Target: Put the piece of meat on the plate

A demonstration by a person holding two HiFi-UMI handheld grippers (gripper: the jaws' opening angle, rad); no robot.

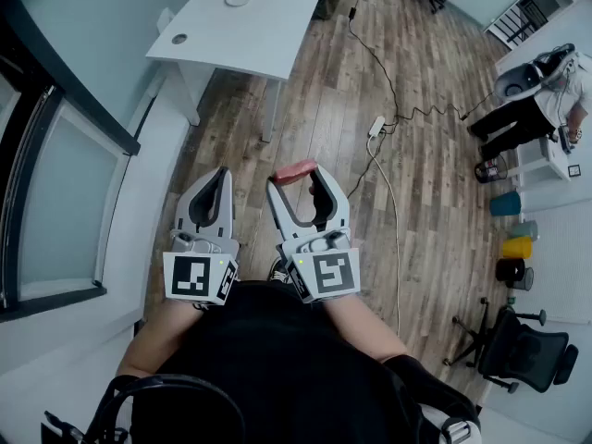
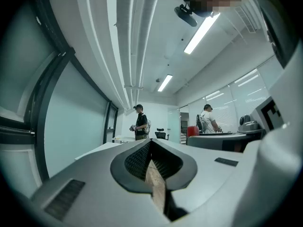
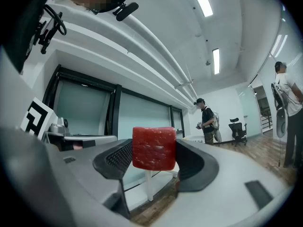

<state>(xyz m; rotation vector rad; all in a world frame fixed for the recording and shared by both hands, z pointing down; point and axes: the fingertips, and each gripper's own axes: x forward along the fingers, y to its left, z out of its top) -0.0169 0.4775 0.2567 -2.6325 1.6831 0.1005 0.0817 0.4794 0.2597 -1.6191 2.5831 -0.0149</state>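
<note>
Meat (image 3: 153, 148) between jaws of right gripper (image 1: 301, 179)

My left gripper (image 1: 215, 176) and right gripper (image 1: 301, 191) are twins: pale grey plastic shells with curved, tapering fingers. Along the inner face of each claw I see dark ribbed pads (image 3: 118, 157), framed by a black rim. Behind each claw sits a white cube (image 1: 330, 274) printed with black square markers. Just ahead of the cube, on the grey housing, a small green light (image 1: 301, 263) glows. Further back from the claws I wear a black top (image 1: 268, 359), and black straps (image 1: 111, 400) loop beside it on the left.
</note>
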